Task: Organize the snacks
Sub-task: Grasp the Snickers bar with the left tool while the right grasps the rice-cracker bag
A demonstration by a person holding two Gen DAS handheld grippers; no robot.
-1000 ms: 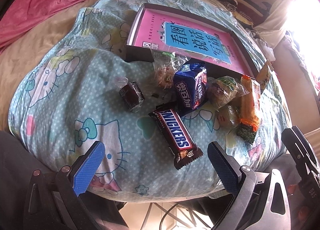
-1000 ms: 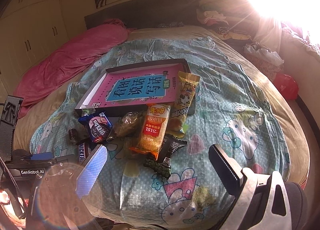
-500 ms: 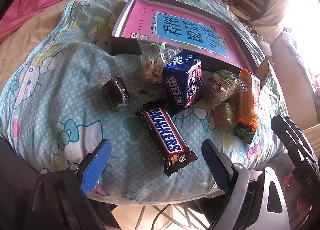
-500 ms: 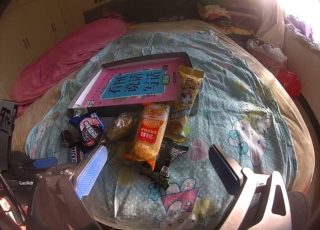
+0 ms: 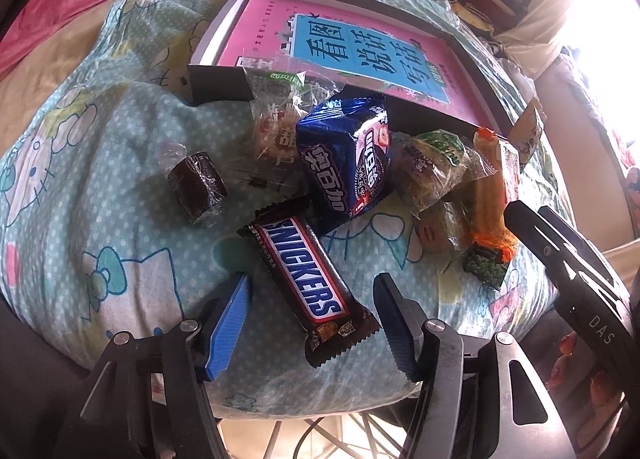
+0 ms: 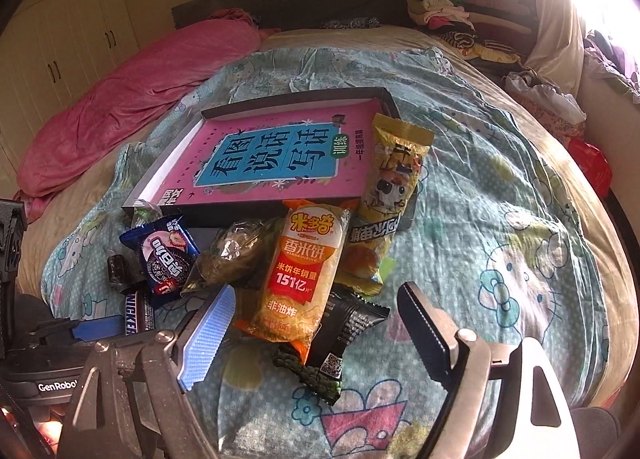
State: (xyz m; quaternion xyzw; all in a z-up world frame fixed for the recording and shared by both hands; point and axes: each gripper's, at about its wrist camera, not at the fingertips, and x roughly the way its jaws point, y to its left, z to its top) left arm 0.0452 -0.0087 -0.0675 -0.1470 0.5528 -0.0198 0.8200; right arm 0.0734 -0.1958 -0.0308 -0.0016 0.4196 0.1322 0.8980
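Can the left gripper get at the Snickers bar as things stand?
Probably yes. The Snickers bar lies flat on the quilt, its near end between the left gripper's jaws, which have just been closing, not yet touching. Nothing covers that end; the blue cookie pack overlaps only the far end.

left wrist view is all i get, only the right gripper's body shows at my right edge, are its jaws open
Observer: Open. The right gripper has just been closing its jaws partway. The pads touch nothing, and the orange rice cracker pack lies ahead between them.
Operator: what's under that pack
Observer: Its near end lies on a black packet.
Operator: and the yellow packet beside it
Observer: The yellow packet has its far end propped on the near right corner of the black tray.
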